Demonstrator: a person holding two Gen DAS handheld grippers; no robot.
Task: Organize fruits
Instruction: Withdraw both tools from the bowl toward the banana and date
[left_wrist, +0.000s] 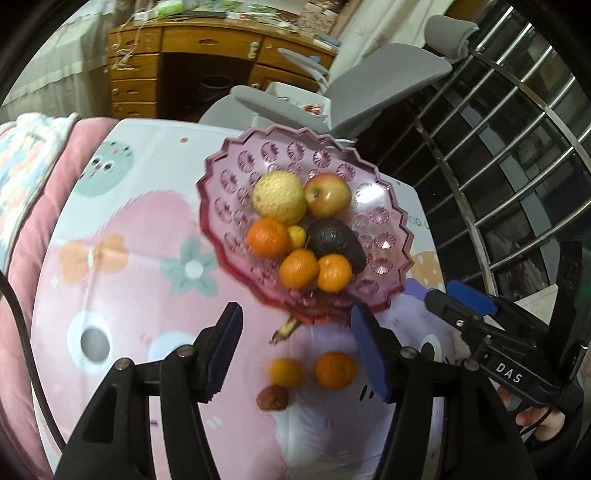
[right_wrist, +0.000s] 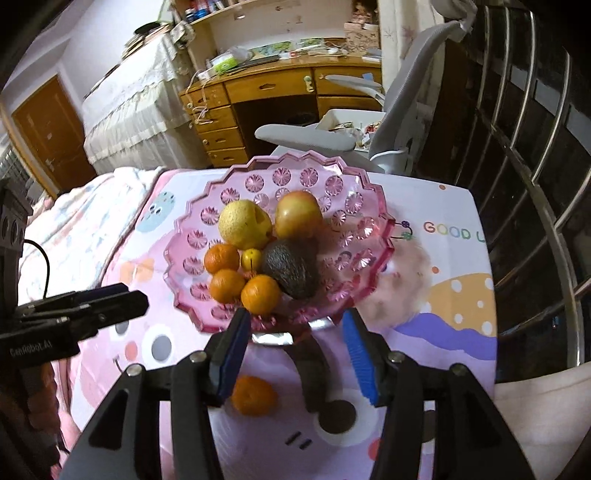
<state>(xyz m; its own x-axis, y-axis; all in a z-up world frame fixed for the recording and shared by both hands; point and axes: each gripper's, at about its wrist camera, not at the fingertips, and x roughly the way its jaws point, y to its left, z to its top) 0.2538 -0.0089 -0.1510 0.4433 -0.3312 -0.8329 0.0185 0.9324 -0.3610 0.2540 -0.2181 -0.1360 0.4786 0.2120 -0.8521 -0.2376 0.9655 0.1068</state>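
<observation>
A pink glass fruit bowl (left_wrist: 221, 192) (right_wrist: 184, 236) stands on a cartoon-print tablecloth. It holds a yellow pear (right_wrist: 243, 223), an apple (right_wrist: 298, 214), a dark avocado (right_wrist: 291, 267), a small yellow fruit (right_wrist: 252, 259) and three tangerines (right_wrist: 260, 294). On the cloth in front of the bowl lie a tangerine (left_wrist: 335, 370) (right_wrist: 255, 395), a smaller orange fruit (left_wrist: 285, 372) and a brown fruit (left_wrist: 272, 398). My left gripper (left_wrist: 295, 314) hangs open above these loose fruits, holding nothing. My right gripper (right_wrist: 295, 317) is open at the bowl's near rim, empty.
A pink quilt (left_wrist: 22, 236) lies along the table's left side. Metal railing bars (left_wrist: 517, 155) curve along the right. A grey office chair (right_wrist: 402, 110) and a wooden desk (right_wrist: 273, 96) stand beyond the table's far edge. A person's hand (left_wrist: 543, 421) holds the right gripper's handle.
</observation>
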